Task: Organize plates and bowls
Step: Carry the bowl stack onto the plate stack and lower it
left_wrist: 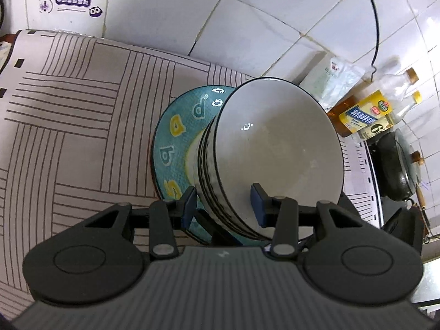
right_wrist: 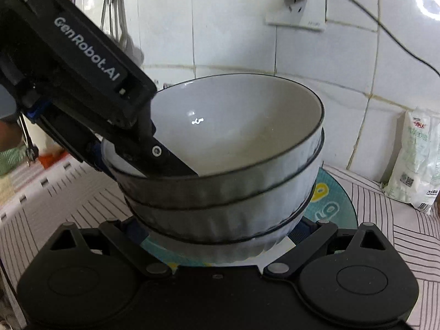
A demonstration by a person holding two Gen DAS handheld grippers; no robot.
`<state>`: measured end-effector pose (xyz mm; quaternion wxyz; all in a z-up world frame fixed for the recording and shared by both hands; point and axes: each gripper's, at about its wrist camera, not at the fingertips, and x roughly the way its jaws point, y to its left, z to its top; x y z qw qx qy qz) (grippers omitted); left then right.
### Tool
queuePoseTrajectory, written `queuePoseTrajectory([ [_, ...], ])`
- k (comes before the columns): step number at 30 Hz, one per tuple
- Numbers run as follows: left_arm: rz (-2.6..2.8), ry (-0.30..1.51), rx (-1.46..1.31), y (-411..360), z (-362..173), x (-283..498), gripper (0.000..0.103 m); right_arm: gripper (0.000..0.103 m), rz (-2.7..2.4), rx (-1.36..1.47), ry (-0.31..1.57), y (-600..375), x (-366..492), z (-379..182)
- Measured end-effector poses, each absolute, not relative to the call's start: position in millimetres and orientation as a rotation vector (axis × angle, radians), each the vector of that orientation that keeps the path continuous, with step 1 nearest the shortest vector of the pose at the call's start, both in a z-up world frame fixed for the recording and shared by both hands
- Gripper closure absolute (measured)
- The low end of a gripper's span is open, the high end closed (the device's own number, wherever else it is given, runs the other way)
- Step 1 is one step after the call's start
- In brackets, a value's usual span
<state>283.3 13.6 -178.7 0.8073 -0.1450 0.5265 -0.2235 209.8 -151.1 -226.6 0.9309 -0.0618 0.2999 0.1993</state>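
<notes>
A stack of grey bowls (left_wrist: 277, 148) with dark rims stands on a teal plate (left_wrist: 176, 143) with yellow and white figures, on a striped cloth. My left gripper (left_wrist: 224, 203) straddles the top bowl's rim, one finger inside and one outside, with a gap showing. In the right wrist view the stack (right_wrist: 220, 181) fills the middle, on the teal plate (right_wrist: 330, 206), and the left gripper (right_wrist: 154, 148) reaches into the top bowl. My right gripper (right_wrist: 217, 233) is spread wide around the lowest bowl's base; its fingertips are hidden.
The striped cloth (left_wrist: 68, 126) covers the counter. A white tiled wall (left_wrist: 247, 27) is close behind. An oil bottle (left_wrist: 363, 115), a plastic bag (left_wrist: 335, 79) and a lidded wok (left_wrist: 398, 170) stand at the right. A wall socket (right_wrist: 297, 11) with a cable hangs above.
</notes>
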Motion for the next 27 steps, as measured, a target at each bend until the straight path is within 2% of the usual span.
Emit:
queuePoseTrajectory([
  [16, -0.375, 1.074, -0.277, 1, -186, 278, 0.063, 0.002, 0.389, -0.130, 0.713, -155, 231, -236],
  [23, -0.258, 1.096, -0.233, -12, -174, 278, 0.064, 0.000, 0.287, -0.217, 0.820, -139, 228, -212],
  [27, -0.217, 1.033, -0.131, -12, -143, 260, 0.054, 0.000, 0.266, -0.150, 0.810, -149, 202, -198],
])
